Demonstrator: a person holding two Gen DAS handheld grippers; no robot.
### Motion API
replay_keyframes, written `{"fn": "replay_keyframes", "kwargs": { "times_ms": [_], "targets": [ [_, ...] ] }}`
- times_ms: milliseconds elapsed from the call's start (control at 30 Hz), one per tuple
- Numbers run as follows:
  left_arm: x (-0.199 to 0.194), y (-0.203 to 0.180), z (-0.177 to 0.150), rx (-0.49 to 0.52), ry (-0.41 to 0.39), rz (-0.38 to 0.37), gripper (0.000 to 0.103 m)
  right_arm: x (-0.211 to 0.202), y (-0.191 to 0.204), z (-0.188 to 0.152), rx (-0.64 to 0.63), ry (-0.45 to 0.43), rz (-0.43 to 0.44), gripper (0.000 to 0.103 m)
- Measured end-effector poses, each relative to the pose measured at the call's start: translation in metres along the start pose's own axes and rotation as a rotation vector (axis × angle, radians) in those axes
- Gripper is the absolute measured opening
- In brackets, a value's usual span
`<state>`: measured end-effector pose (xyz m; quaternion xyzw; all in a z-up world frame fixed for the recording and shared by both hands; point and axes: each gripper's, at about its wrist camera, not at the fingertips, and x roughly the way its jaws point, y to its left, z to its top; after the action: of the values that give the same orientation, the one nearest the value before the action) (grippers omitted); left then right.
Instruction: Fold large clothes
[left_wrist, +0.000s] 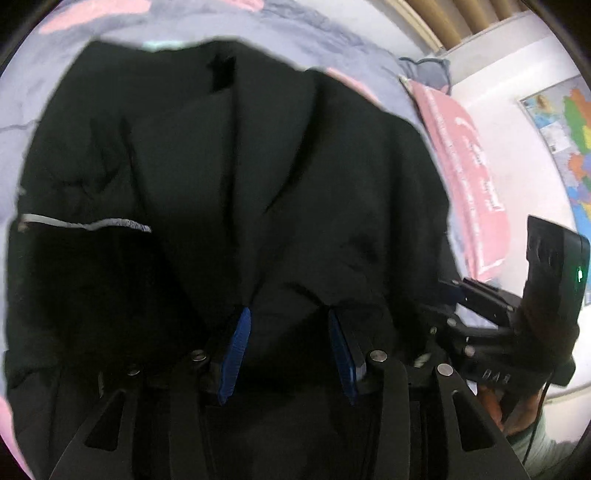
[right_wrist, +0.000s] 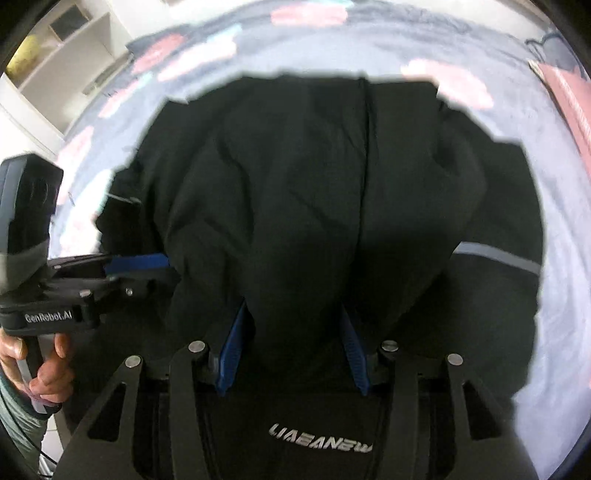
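pale lavender bedding (right_wrist: 546, 206) with pink blotches covers the bed under everything, soft and wrinkled, so it will give under any press and drag along with the cloth. at the left of the right wrist view stand white shelves (right_wrist: 70, 48); at the far right of the left wrist view lie a pink pillow (left_wrist: 465, 173), a white wall and a coloured map (left_wrist: 569, 147).

left to right: the left gripper (left_wrist: 286, 325) pinches a bunched ridge of the black jacket (left_wrist: 229, 166), blue pads pressed into the fabric on both sides. the jacket hangs from that grip and spreads away over the bedding, a grey reflective strip (left_wrist: 85, 223) on its left part. just beside it, the right gripper (right_wrist: 291, 325) bites a second fold of the same hem edge, a silver logo showing below its pads.

the jacket looks thick and padded, fairly heavy for cloth, limp yet bulky, with a smooth shell that i judge slippery. a deep bite on gathered edge holds best; thin single layers would likely slide out. folds will probably spring open unless pressed flat.
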<state>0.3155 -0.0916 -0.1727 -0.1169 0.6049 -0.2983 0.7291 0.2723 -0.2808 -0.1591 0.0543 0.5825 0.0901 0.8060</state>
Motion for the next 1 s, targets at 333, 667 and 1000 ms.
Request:
{"fn": "replay_keyframes", "kwargs": {
  "times_ms": [333, 667, 1000],
  "targets": [
    [-0.046, -0.016, -0.045, 0.162, -0.172, 0.024, 0.045, -0.018, 0.001, -0.038, -0.023, -0.165, -0.009, 0.052],
    [-0.186, -0.009, -0.162, 0.185, -0.464, 0.122, 0.06, -0.115, -0.032, -0.148, 0.038, -0.339, -0.07, 0.066],
    [-0.221, 0.071, -0.298, -0.032, -0.371, 0.18, 0.063, -0.157, -0.094, -0.261, 0.247, -0.291, -0.153, 0.072]
  ]
}}
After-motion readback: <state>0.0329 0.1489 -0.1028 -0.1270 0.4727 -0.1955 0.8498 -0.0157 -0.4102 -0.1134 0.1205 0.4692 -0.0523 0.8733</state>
